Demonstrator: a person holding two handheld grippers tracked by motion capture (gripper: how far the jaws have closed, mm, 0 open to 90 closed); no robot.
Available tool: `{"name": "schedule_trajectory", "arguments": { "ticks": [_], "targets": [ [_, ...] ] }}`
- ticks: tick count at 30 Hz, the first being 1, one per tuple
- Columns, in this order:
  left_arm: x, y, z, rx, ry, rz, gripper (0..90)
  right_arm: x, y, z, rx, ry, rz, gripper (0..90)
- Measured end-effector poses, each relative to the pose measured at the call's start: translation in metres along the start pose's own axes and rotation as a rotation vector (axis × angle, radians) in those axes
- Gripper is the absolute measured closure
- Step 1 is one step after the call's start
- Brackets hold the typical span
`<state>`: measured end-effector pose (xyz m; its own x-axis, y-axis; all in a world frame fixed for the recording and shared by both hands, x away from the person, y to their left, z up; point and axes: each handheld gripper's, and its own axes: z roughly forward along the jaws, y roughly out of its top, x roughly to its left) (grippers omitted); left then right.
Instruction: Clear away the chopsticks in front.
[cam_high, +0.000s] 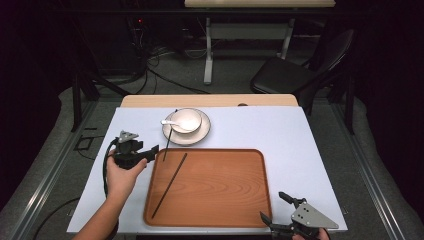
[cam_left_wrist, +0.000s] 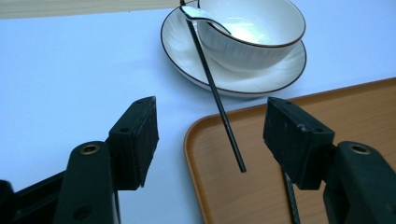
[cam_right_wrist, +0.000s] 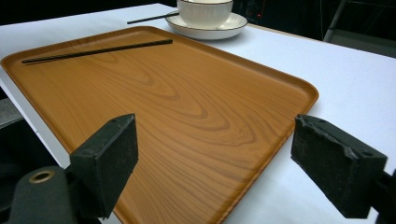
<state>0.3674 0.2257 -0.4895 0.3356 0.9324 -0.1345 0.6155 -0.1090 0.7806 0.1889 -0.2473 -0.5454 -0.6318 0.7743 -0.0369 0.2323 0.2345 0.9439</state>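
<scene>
A wooden tray (cam_high: 210, 187) lies on the pale mat with one black chopstick (cam_high: 170, 185) slanting across its left side. A second chopstick (cam_left_wrist: 215, 91) leans over the saucer (cam_left_wrist: 187, 56), and its near end reaches over the tray's (cam_left_wrist: 261, 186) far left corner. A white bowl (cam_high: 186, 120) with a spoon (cam_high: 170, 122) sits on the saucer. My left gripper (cam_high: 151, 154) (cam_left_wrist: 210, 130) stands open, its jaws on either side of that chopstick's near end without touching it. My right gripper (cam_high: 272, 205) (cam_right_wrist: 215, 135) is open and empty at the tray's (cam_right_wrist: 177, 102) near right corner.
A black chair (cam_high: 295, 70) and a desk frame (cam_high: 210, 45) stand beyond the table. The mat (cam_high: 310, 150) is bare to the right of the tray. A strip of wooden tabletop (cam_high: 210, 101) shows behind the saucer.
</scene>
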Motion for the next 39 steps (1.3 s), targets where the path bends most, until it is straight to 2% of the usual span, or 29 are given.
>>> {"name": "schedule_trajectory", "arguments": {
  "ticks": [7,13,19,30,35,36,39],
  "targets": [
    [0.006,0.006,0.013,0.010,0.023,-0.005,35.6,0.000,0.000,0.000,0.002,0.000,0.000,14.4],
    [0.006,0.011,0.027,0.024,0.016,-0.002,36.5,0.000,0.000,0.000,0.001,0.001,0.002,14.4],
    [0.003,0.013,0.042,0.044,-0.001,-0.019,38.1,-0.001,0.000,0.000,0.002,0.001,0.002,14.4],
    [0.000,0.009,0.062,0.072,-0.034,-0.023,49.0,-0.001,0.000,0.001,0.000,0.004,0.002,14.5],
    [0.001,0.008,0.066,0.092,-0.045,-0.040,55.1,-0.001,0.000,0.001,0.000,0.004,0.002,14.5],
    [0.001,0.007,0.068,0.105,-0.057,-0.058,56.7,-0.001,0.000,0.001,0.001,0.004,0.002,14.4],
    [0.000,0.007,0.069,0.112,-0.061,-0.070,59.3,-0.001,0.000,0.001,0.000,0.003,0.002,14.5]
  ]
}}
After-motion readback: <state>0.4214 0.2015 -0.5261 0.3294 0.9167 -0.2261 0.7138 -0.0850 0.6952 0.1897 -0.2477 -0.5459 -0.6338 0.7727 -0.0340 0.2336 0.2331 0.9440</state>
